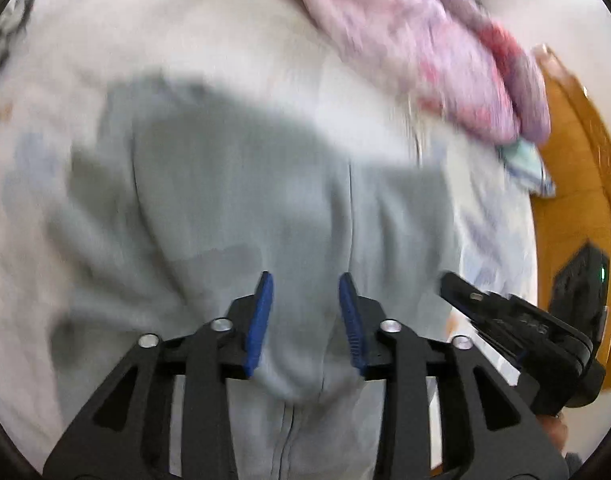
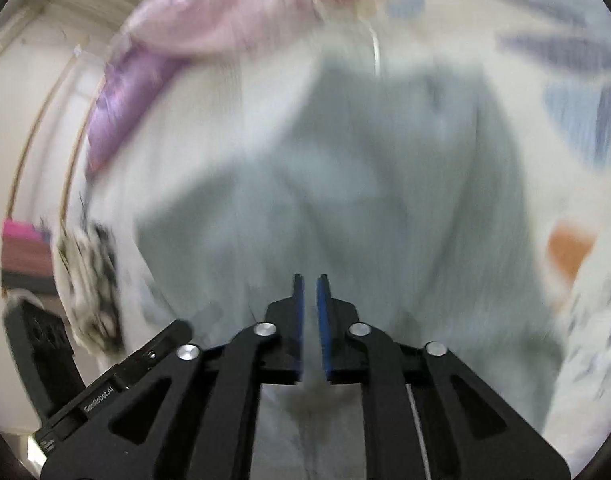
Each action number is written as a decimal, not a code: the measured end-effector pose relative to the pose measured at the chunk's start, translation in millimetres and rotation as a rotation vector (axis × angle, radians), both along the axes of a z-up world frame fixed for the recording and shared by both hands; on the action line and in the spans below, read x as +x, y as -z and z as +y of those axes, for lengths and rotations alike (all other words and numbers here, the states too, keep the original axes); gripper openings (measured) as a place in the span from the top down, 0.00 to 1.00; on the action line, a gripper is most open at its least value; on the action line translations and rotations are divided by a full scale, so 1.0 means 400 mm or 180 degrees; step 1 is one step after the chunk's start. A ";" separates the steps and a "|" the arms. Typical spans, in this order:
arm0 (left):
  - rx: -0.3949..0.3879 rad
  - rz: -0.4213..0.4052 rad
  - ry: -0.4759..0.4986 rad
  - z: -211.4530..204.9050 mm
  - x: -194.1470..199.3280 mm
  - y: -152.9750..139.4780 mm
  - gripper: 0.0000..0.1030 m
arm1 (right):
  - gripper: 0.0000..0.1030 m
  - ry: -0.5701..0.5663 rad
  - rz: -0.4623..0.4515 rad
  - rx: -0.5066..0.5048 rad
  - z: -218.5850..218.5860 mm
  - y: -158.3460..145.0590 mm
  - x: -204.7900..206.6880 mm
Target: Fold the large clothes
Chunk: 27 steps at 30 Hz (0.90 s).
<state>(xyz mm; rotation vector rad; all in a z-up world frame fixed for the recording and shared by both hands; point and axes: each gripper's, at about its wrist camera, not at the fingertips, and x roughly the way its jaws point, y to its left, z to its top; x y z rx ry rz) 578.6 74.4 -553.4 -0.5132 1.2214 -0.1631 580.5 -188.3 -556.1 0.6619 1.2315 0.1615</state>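
Observation:
A large pale grey-blue garment (image 1: pixel 241 208) lies spread on a white patterned bedsheet (image 1: pixel 105 60). My left gripper (image 1: pixel 305 280) is partly open, and a bunched fold of the garment sits between its blue pads (image 1: pixel 261 320). In the right wrist view the same garment (image 2: pixel 365 184) fills the middle, blurred by motion. My right gripper (image 2: pixel 310 280) is nearly shut, with a thin fold of the grey cloth between its pads. The right gripper (image 1: pixel 505 320) also shows at the right of the left wrist view.
A pink and purple bundle of cloth (image 1: pixel 425 48) lies at the far side of the bed, also in the right wrist view (image 2: pixel 153 60). A wooden bed frame (image 1: pixel 577 184) runs along the right. A black-and-white patterned cloth (image 2: pixel 93 280) hangs at the left.

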 end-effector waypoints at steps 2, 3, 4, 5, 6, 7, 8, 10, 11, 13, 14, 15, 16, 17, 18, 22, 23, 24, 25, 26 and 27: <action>0.0009 -0.0034 -0.0250 0.048 0.084 -0.030 0.44 | 0.57 0.0157 -0.0061 -0.0008 -0.040 -0.031 0.071; 0.0089 -0.0002 -0.0360 0.069 0.120 -0.035 0.41 | 0.56 0.0227 -0.0056 0.0004 -0.061 -0.036 0.116; 0.0138 0.0044 -0.0436 0.082 0.157 -0.035 0.36 | 0.52 0.0290 0.0007 0.0007 -0.078 -0.031 0.156; 0.0163 0.0151 -0.0481 0.098 0.208 -0.023 0.34 | 0.51 0.0390 0.0106 0.0017 -0.094 -0.018 0.195; 0.0180 0.0232 -0.0517 0.103 0.240 -0.009 0.34 | 0.49 0.0423 0.0161 0.0041 -0.104 -0.005 0.216; 0.0167 0.0307 -0.0577 0.107 0.269 0.007 0.34 | 0.49 0.0516 0.0252 0.0065 -0.120 0.018 0.255; 0.0110 0.0474 -0.0633 0.114 0.305 0.040 0.32 | 0.48 0.0586 0.0335 0.0028 -0.128 0.037 0.278; 0.0073 0.0776 -0.0623 0.121 0.340 0.104 0.32 | 0.48 0.0602 0.0489 -0.0015 -0.130 0.072 0.316; 0.0163 0.0928 -0.0668 0.118 0.354 0.133 0.32 | 0.48 0.0624 0.0562 -0.0063 -0.129 0.092 0.335; 0.0279 0.1025 -0.0589 0.099 0.360 0.159 0.32 | 0.48 0.0521 0.0786 -0.0061 -0.115 0.139 0.352; 0.0347 0.1148 -0.0543 0.087 0.366 0.178 0.32 | 0.48 0.0509 0.0880 0.0039 -0.106 0.163 0.358; 0.0325 0.1208 -0.0528 0.083 0.369 0.191 0.32 | 0.48 0.0474 0.0930 0.0091 -0.100 0.183 0.362; 0.0287 0.1286 -0.0506 0.077 0.374 0.209 0.32 | 0.47 0.0435 0.0968 0.0123 -0.090 0.196 0.367; 0.0285 0.1319 -0.0496 0.072 0.376 0.218 0.32 | 0.46 0.0465 0.0946 0.0229 -0.086 0.211 0.372; 0.0305 0.1324 -0.0485 0.065 0.383 0.226 0.32 | 0.46 0.0481 0.0937 0.0311 -0.085 0.225 0.375; 0.0498 0.1261 -0.0318 0.047 0.404 0.231 0.56 | 0.87 0.0324 0.0922 0.0258 -0.070 0.250 0.383; 0.0565 0.1198 -0.0244 0.039 0.405 0.222 0.83 | 0.88 0.0273 0.0879 0.0287 -0.067 0.250 0.376; 0.0608 0.1200 -0.0224 0.036 0.406 0.221 0.90 | 0.90 0.0252 0.0846 0.0270 -0.065 0.242 0.371; 0.0577 0.1189 -0.0252 0.042 0.404 0.222 0.92 | 0.90 0.0264 0.0779 0.0290 -0.069 0.232 0.362; 0.0506 0.1164 -0.0321 0.058 0.400 0.220 0.93 | 0.90 0.0308 0.0688 0.0383 -0.080 0.219 0.344; 0.0436 0.1140 -0.0376 0.066 0.394 0.215 0.94 | 0.91 0.0329 0.0634 0.0413 -0.087 0.207 0.331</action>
